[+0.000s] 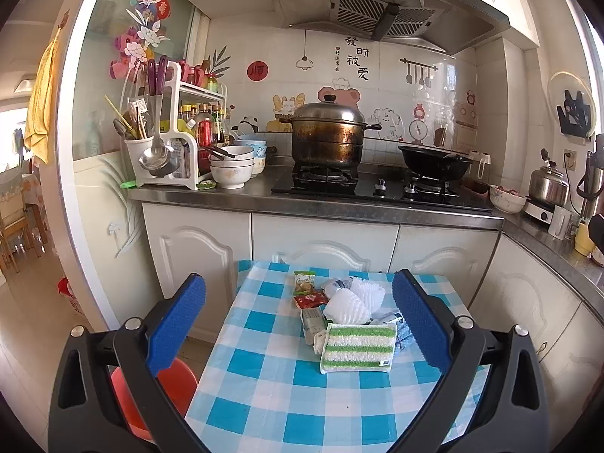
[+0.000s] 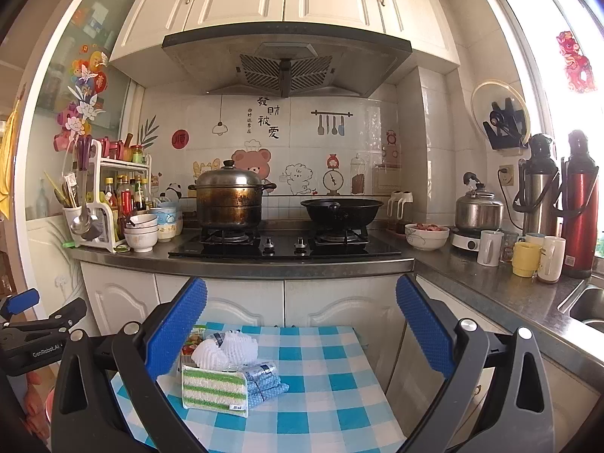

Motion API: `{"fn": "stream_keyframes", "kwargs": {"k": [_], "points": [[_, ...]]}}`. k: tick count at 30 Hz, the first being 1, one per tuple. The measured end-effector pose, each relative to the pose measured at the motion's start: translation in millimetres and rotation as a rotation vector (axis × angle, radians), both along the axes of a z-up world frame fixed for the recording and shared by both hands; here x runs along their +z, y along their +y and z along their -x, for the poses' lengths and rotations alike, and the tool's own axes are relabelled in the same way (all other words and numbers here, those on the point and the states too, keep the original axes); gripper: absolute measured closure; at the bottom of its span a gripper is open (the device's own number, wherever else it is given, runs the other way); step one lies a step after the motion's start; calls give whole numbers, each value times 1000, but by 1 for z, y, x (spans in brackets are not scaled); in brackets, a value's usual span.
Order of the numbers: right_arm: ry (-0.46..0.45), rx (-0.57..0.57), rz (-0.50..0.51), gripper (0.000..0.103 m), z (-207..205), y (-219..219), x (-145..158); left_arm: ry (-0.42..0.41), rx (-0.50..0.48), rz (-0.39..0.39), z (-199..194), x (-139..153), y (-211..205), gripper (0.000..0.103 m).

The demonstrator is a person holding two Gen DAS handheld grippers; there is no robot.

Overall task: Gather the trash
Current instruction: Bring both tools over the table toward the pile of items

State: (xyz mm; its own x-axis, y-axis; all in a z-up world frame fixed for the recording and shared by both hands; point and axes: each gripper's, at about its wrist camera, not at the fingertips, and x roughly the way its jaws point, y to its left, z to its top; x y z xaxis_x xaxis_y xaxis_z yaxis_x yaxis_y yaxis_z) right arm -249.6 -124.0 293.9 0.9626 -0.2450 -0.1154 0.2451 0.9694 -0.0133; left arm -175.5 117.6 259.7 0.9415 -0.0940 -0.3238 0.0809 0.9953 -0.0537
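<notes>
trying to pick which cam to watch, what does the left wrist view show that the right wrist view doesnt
Only the left wrist view shows the red stool beside the table and the red sachet in the trash pile unobstructed.

Only the right wrist view shows the red thermos, the yellow mug, the sink edge and the left gripper at its left edge.

Both show the checked table, the green striped sponge, the white foam nets, the steamer pot and the wok. Both grippers are open and empty.
</notes>
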Motion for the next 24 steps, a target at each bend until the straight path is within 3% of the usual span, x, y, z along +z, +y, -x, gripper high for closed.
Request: {"fn": "stream_keyframes", "kwargs": {"k": [24], "points": [[14,-19,-5,4,0,-8,-5,-9,-15,-8,10,3,-5,3]]}}
